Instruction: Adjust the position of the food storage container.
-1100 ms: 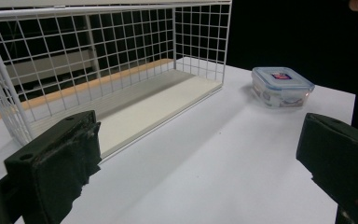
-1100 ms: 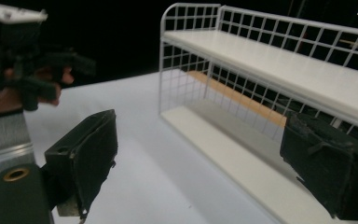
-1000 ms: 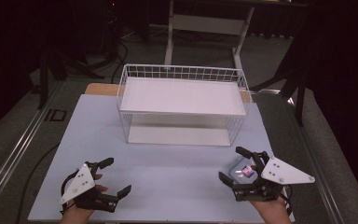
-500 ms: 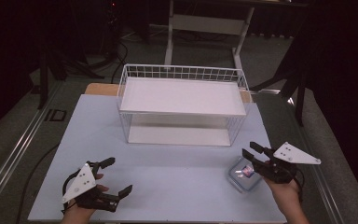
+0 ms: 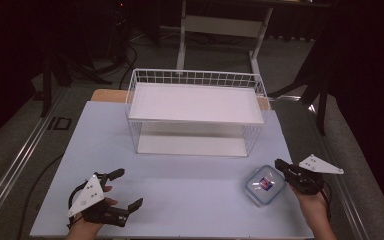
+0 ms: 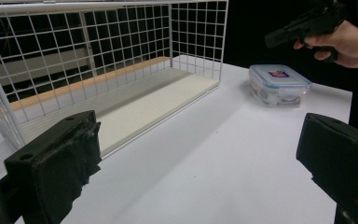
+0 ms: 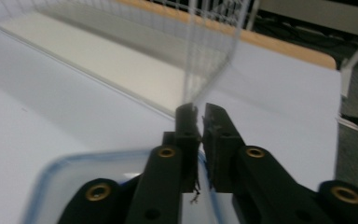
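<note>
A clear plastic container (image 5: 265, 185) with a blue-rimmed lid lies on the white table (image 5: 190, 195) at the right front. My right gripper (image 5: 279, 163) hovers just right of it, above its edge. Its jaws have just been closing and now stand together with nothing between them, as the right gripper view shows (image 7: 200, 114), with the container (image 7: 74, 186) below. My left gripper (image 5: 128, 188) rests at the left front with its jaws wide apart and empty. From the left gripper view (image 6: 198, 154) I see the container (image 6: 279, 84) and the right gripper (image 6: 272, 38) farther off.
A white wire basket (image 5: 195, 80) with a flat white shelf on top stands at the back middle of the table, open towards me. Its wire wall (image 7: 214, 56) rises just beyond the right jaws. A strip of wooden edge (image 5: 105, 95) shows behind the table.
The right gripper let go of the container, drew back to the right and lower, and its jaws came together. The container stays where it was. The left gripper has not moved.
</note>
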{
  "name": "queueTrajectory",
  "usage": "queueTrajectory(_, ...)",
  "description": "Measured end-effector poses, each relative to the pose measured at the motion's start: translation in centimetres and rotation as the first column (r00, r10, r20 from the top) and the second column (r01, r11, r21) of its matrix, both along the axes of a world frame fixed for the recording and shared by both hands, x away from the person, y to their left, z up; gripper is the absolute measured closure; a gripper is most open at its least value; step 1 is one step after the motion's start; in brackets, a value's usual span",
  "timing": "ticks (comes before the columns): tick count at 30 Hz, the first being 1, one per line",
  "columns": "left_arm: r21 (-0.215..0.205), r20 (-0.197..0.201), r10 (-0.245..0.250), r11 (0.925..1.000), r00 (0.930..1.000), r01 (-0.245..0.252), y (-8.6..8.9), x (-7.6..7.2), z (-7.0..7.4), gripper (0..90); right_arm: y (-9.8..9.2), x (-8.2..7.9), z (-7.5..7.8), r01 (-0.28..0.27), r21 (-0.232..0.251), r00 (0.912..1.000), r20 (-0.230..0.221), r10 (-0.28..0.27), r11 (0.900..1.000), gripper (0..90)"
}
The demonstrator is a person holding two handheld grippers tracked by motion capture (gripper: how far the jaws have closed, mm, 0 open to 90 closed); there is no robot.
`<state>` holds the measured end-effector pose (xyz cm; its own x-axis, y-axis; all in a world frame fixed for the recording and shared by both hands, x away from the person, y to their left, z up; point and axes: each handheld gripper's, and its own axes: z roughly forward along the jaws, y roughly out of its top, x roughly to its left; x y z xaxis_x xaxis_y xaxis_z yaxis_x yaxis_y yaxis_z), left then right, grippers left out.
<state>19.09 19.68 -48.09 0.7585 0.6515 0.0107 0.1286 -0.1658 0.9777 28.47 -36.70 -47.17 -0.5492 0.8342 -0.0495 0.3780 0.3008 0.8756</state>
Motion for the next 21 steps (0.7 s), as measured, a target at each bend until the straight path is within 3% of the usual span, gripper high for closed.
queueTrajectory(8, 0.000, 0.000, -0.005, 1.0000, 1.0000, 0.005, -0.1, 0.0, 0.0, 0.5, -2.3, 0.4, -1.7, 0.065, -0.061, 0.9968, -0.042, -0.068, 0.996, 90.0)
queueTrajectory(11, -0.001, -0.002, -0.007, 1.0000, 1.0000, 0.007, -0.1, 0.0, 0.0, 0.5, -3.5, 0.4, -2.7, 0.095, -0.101, 0.9924, -0.069, -0.102, 0.990, 90.0)
queueTrajectory(21, -0.002, -0.004, -0.014, 0.9999, 0.9999, 0.014, -0.3, 0.0, -0.1, 0.5, -4.4, -0.1, -5.3, 0.093, -0.130, 0.9795, -0.166, -0.114, 0.987, 90.0)
